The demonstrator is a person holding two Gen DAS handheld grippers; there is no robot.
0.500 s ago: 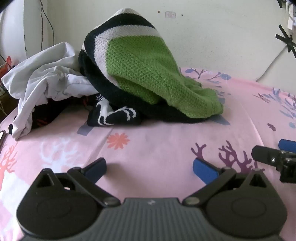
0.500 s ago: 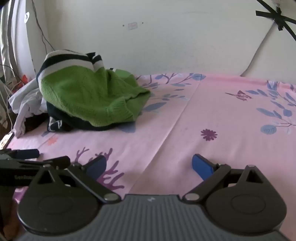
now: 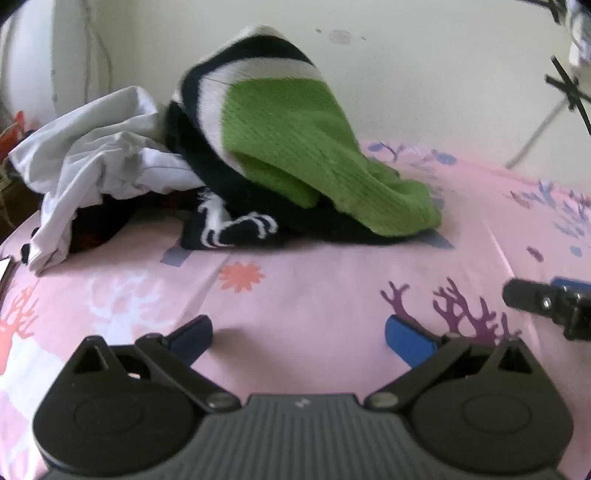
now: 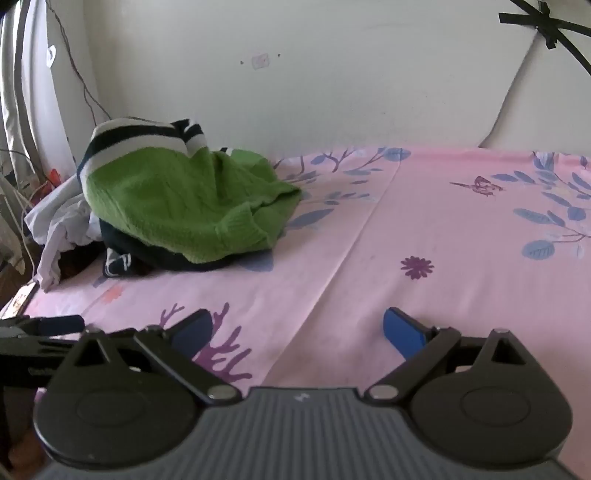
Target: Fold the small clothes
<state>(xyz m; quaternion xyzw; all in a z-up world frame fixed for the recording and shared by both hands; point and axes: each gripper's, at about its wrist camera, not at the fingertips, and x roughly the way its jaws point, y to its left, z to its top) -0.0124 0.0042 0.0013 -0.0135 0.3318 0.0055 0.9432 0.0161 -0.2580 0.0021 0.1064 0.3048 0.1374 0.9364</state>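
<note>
A heap of clothes lies at the far left of the pink bedsheet (image 3: 332,295). On top is a green knit sweater (image 3: 295,147) (image 4: 177,206) with black and white stripes. Under it lies a dark garment with a white pattern (image 3: 229,229), and beside it a crumpled white garment (image 3: 103,162) (image 4: 55,229). My left gripper (image 3: 299,338) hangs open over bare sheet, short of the heap, nothing between its blue pads. My right gripper (image 4: 297,332) is also open over the sheet, to the right of the heap. Each gripper shows at the edge of the other's view.
A cream wall (image 4: 332,74) runs behind the bed, with black tape (image 4: 546,22) at the upper right. Cables (image 4: 74,74) and a curtain hang at the far left by the bed's edge. Flat pink sheet (image 4: 461,240) stretches right of the heap.
Both grippers have edged slightly closer to the clothes heap; the left wrist view is a little blurred. Jaws remain wide apart.
</note>
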